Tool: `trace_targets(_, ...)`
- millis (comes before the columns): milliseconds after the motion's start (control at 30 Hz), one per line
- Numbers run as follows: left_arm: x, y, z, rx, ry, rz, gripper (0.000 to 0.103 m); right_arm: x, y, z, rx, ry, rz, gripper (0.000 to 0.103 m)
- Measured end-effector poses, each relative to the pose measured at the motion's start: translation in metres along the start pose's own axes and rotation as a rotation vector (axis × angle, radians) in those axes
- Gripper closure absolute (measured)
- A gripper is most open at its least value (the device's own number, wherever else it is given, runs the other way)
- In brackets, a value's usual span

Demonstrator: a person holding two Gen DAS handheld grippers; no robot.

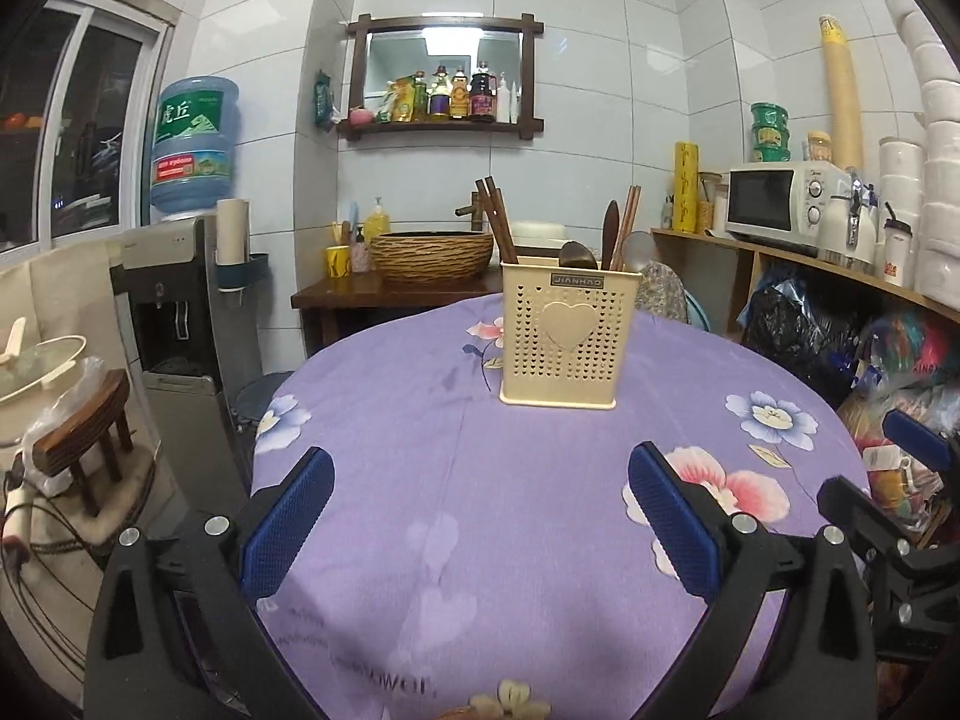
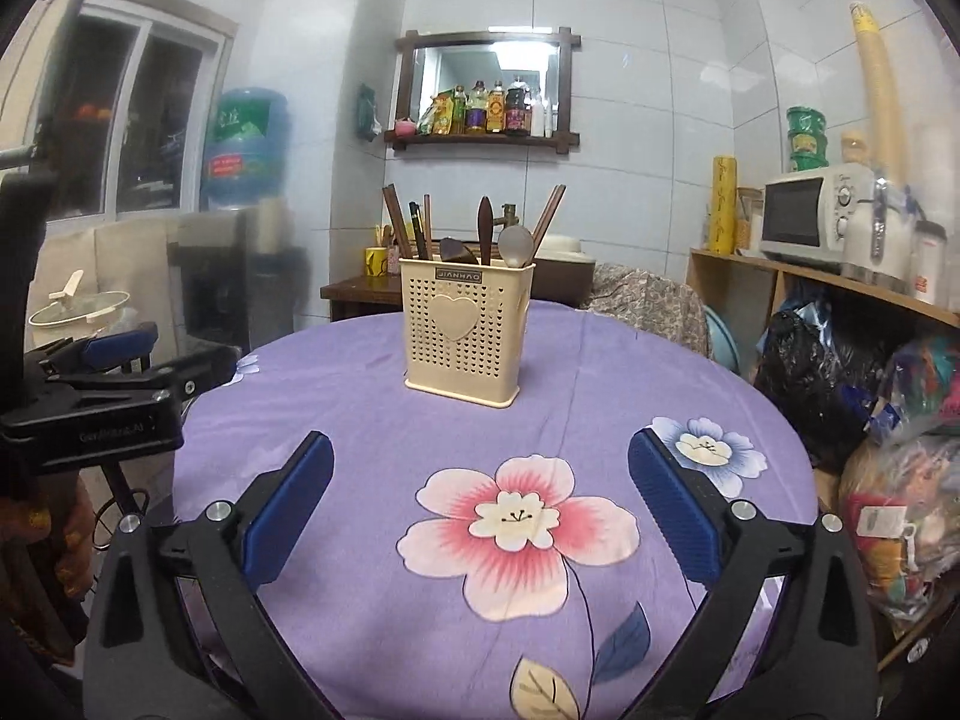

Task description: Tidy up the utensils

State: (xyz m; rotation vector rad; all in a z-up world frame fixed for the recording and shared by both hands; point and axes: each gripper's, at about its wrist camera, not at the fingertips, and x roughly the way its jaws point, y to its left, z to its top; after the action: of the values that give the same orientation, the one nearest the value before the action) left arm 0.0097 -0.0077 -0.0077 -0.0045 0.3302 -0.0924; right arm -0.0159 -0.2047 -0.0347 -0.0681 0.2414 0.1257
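A cream perforated utensil holder (image 1: 561, 336) with a heart on its front stands upright on the purple flowered tablecloth (image 1: 480, 510). It holds dark chopsticks (image 1: 497, 219), wooden spoons and a pale spoon. In the right wrist view the holder (image 2: 467, 330) stands mid-table with the same utensils (image 2: 483, 234) upright in it. My left gripper (image 1: 480, 480) is open and empty, low over the near part of the table. My right gripper (image 2: 480, 480) is open and empty, over the big pink flower. Each gripper shows at the edge of the other's view.
A wooden side table with a woven basket (image 1: 431, 255) stands behind the round table. A water dispenser (image 1: 174, 312) is at the left. A shelf with a microwave (image 1: 786, 201) and full bags (image 2: 888, 420) is at the right. A stool (image 1: 84, 438) stands far left.
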Motion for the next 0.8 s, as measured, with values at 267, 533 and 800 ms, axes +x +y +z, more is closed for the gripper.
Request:
trace_targets(267, -0.03, 0.0, -0.014, 0.023, -0.049, 0.024, 0.005, -0.025, 0.001, -0.002, 0.029, -0.02, -0.005, 0.006)
trace_targets(533, -0.03, 0.001, -0.017, 0.007, -0.046, 0.031, 0.005, -0.026, 0.002, 0.0, 0.022, -0.017, -0.01, 0.006)
trace_targets(800, -0.032, 0.004, -0.018, -0.007, -0.045, 0.03, 0.005, -0.026, 0.0, 0.001, 0.029, -0.014, -0.006, 0.006)
